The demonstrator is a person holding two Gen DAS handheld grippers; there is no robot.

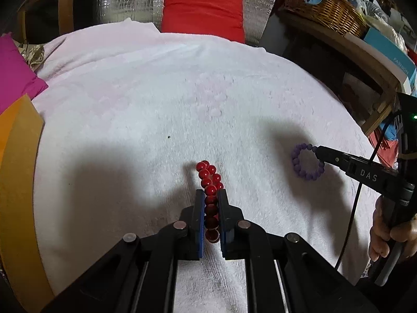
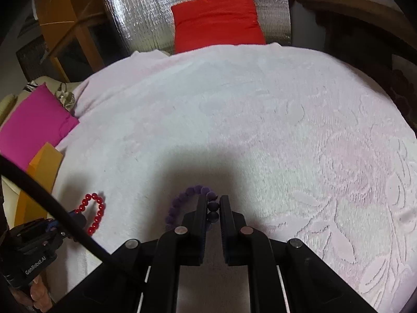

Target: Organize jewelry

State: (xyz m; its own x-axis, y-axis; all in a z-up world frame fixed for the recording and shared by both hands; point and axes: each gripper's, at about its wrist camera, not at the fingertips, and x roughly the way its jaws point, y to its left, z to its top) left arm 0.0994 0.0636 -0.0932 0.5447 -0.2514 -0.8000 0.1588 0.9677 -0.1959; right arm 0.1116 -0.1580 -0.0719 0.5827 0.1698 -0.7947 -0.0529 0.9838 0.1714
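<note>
A red bead bracelet is pinched between the blue pads of my left gripper, which is shut on it just over the white towel. From the right wrist view the same red bracelet shows at lower left, with the left gripper on it. My right gripper is shut on a purple bead bracelet; a few beads sit between its jaws and the loop hangs to the left. In the left wrist view the purple bracelet hangs from the right gripper at right.
A red cushion lies at the far edge, a magenta cushion at left beside an orange-and-tan board. A wicker basket sits on a wooden shelf at upper right. A hand grips the right tool's handle.
</note>
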